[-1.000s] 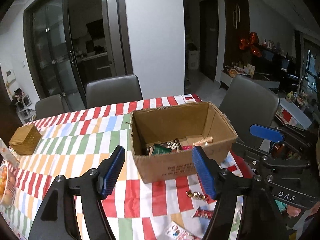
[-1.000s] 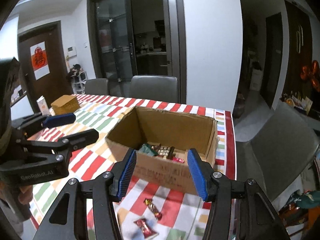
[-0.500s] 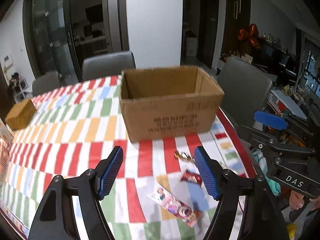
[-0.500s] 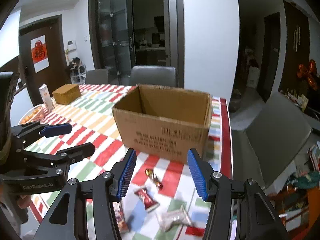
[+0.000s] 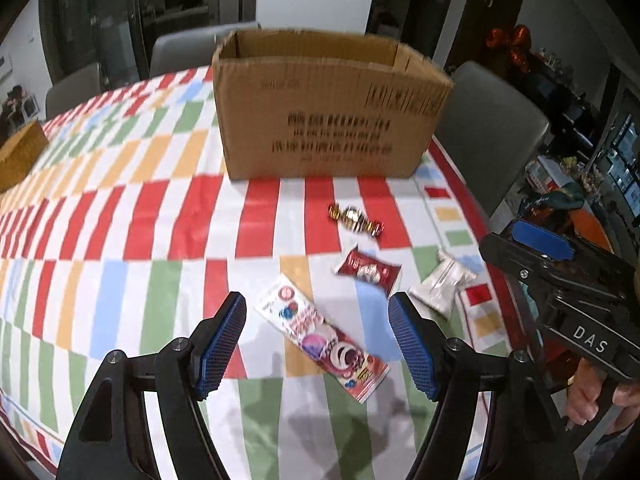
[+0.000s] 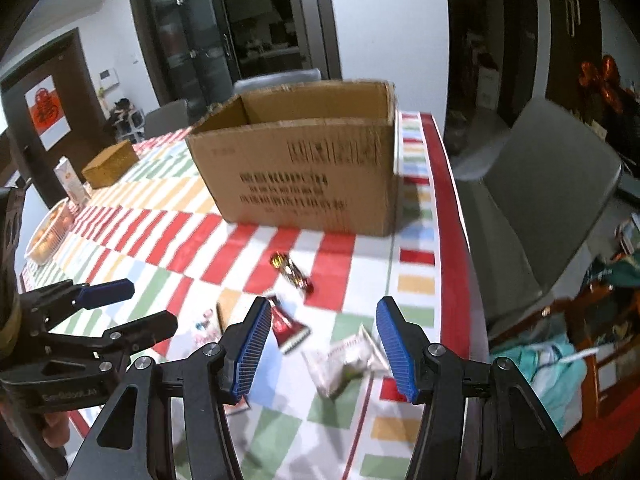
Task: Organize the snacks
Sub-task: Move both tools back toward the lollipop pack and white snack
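"DAS" stands on the right hand-held gripper (image 5: 536, 240); the cardboard box (image 5: 320, 120) print is too blurred.

— What blocks the way near the cardboard box (image 5: 328, 108)?
— The box itself stands as a wall at the far side. In front of it the striped tablecloth (image 5: 120, 216) lies bare to its left.
— And to its right front?
— Four small wrappers lie scattered there, flat and apart; the grey chair (image 6: 552, 184) beside the box's right end crowds the table edge, probably close.

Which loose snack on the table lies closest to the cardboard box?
The gold twist-wrapped candy, just in front of the cardboard box; the red packet, white packet and long pink packet lie farther away.
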`<state>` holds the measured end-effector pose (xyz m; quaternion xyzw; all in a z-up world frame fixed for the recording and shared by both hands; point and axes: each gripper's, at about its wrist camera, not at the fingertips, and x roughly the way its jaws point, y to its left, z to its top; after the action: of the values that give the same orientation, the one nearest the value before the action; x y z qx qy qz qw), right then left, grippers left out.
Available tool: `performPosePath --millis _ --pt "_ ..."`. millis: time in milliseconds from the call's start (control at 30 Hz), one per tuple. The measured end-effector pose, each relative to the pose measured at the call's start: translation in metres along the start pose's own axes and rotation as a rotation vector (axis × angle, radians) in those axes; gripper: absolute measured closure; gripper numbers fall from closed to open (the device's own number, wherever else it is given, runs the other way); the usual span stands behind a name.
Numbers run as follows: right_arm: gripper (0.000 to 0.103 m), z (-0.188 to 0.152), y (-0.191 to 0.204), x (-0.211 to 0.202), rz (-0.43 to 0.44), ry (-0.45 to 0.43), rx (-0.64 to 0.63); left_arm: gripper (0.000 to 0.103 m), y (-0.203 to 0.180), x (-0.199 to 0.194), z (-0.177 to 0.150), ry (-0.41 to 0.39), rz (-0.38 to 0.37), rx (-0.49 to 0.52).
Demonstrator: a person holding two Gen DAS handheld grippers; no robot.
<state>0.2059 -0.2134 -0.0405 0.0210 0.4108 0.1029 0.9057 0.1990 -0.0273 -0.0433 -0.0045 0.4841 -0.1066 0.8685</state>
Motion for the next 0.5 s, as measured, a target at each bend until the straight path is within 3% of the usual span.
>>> performPosePath --millis 233,500 --pt "0.047 -0.023 -0.010 0.021 0.001 0.080 0.046 0.030 -0.001 0.030 -0.015 0.100 -0.030 -0.026" --pt "0.047 -0.037 -0.023 0.042 -0.001 0.142 0.100 0.030 -0.004 0.056 -0.021 0.159 0.007 -0.049"
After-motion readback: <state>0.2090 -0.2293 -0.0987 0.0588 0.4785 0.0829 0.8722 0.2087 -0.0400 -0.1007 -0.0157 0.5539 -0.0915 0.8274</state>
